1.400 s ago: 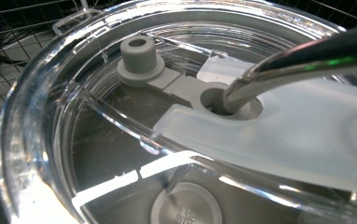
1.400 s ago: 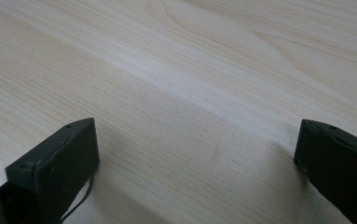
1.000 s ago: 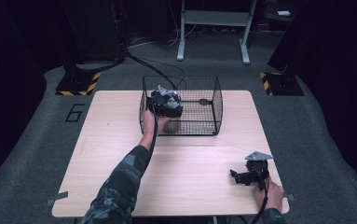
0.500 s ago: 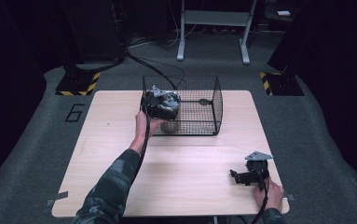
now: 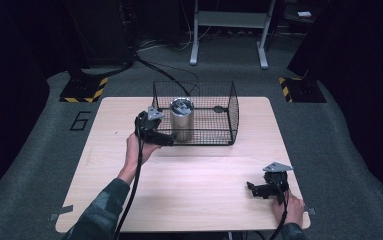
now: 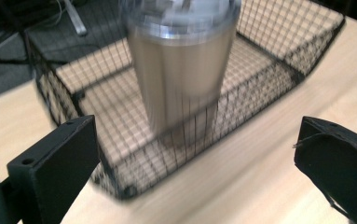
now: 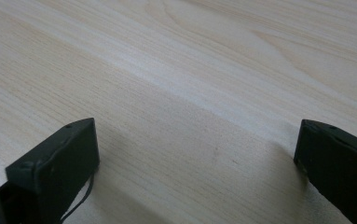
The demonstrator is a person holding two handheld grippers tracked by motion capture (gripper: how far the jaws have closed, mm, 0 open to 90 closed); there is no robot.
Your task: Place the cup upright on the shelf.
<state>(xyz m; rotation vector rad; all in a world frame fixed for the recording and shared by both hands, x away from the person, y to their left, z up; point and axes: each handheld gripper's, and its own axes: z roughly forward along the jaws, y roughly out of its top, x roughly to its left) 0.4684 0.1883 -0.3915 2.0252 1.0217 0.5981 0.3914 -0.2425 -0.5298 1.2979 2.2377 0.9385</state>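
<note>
A steel tumbler with a clear lid (image 5: 182, 119) stands upright inside the black wire basket (image 5: 219, 131), near its left end. In the left gripper view the tumbler (image 6: 181, 70) rises behind the basket's mesh wall (image 6: 260, 88), blurred. My left gripper (image 5: 163, 139) is open, just outside the basket's front left corner, apart from the tumbler (image 6: 195, 163). My right gripper (image 5: 251, 190) rests open near the table's front right corner, with bare wood between its jaws (image 7: 195, 154).
The light wooden table (image 5: 189, 190) has free room across its front half. A small dark object (image 5: 219, 108) lies in the basket's far right part. Beyond the table are dark floor, cables and a metal stand (image 5: 229, 30).
My left gripper held the tumbler above the basket's left end. The tumbler now stands in the basket, and the left gripper has opened and drawn back toward the front left.
</note>
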